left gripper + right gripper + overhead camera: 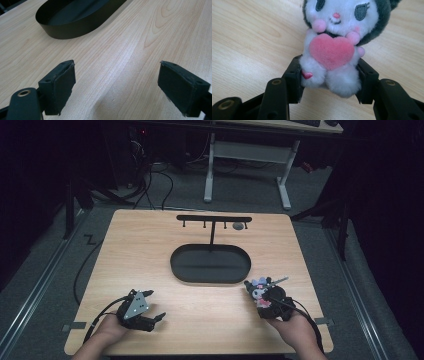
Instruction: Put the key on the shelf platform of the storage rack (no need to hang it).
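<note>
We have the right gripper (329, 82) clamped on the lower body of a small white-and-grey plush toy with a pink felt heart (334, 47), gripped low, probably so its head stays free. The toy sits at about four o'clock on the pale wooden table (150, 250), just beside the black oval metal tray (210, 264) with its hook stand (214, 220). Our left gripper (116, 85) rests at seven o'clock, jaws apart and empty. No writing is readable.
</note>
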The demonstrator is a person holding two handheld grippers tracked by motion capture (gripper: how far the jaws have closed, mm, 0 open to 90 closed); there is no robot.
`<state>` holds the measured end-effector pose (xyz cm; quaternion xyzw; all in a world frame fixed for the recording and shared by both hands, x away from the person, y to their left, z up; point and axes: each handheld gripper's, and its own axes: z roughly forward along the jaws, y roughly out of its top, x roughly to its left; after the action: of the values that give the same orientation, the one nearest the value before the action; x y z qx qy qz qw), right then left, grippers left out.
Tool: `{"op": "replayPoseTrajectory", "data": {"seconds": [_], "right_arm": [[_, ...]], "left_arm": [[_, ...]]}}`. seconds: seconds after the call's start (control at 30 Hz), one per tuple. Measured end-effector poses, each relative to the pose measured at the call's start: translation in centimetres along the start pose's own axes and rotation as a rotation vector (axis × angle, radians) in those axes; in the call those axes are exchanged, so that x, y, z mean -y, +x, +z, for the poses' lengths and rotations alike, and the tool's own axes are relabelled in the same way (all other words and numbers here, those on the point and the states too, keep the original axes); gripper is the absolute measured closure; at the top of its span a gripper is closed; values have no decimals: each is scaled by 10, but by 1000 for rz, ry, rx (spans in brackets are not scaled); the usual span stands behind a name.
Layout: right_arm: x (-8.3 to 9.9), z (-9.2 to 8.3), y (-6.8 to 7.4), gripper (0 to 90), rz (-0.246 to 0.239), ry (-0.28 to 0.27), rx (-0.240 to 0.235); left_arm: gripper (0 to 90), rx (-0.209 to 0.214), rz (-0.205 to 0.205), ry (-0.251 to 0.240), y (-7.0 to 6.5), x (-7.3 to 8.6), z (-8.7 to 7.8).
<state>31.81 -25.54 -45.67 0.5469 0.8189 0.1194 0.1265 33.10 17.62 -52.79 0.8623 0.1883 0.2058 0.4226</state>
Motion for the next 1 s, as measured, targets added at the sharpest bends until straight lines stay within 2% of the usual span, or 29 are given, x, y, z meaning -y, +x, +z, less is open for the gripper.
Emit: {"op": "replayPoseTrajectory", "data": {"seconds": [0.2, 0.5, 0.83, 1.0], "right_arm": [[-8, -8, -1, 496, 1, -25, 1], [-30, -22, 3, 495, -17, -75, -2], [-54, -18, 15, 495, -49, -87, -37], [-66, -17, 22, 495, -62, -90, -36]], "left_arm": [[155, 0, 3, 2, 0, 0, 0], [155, 2, 4, 2, 0, 0, 0], [155, 2, 9, 2, 0, 0, 0], [155, 2, 8, 2, 0, 0, 0]]}}
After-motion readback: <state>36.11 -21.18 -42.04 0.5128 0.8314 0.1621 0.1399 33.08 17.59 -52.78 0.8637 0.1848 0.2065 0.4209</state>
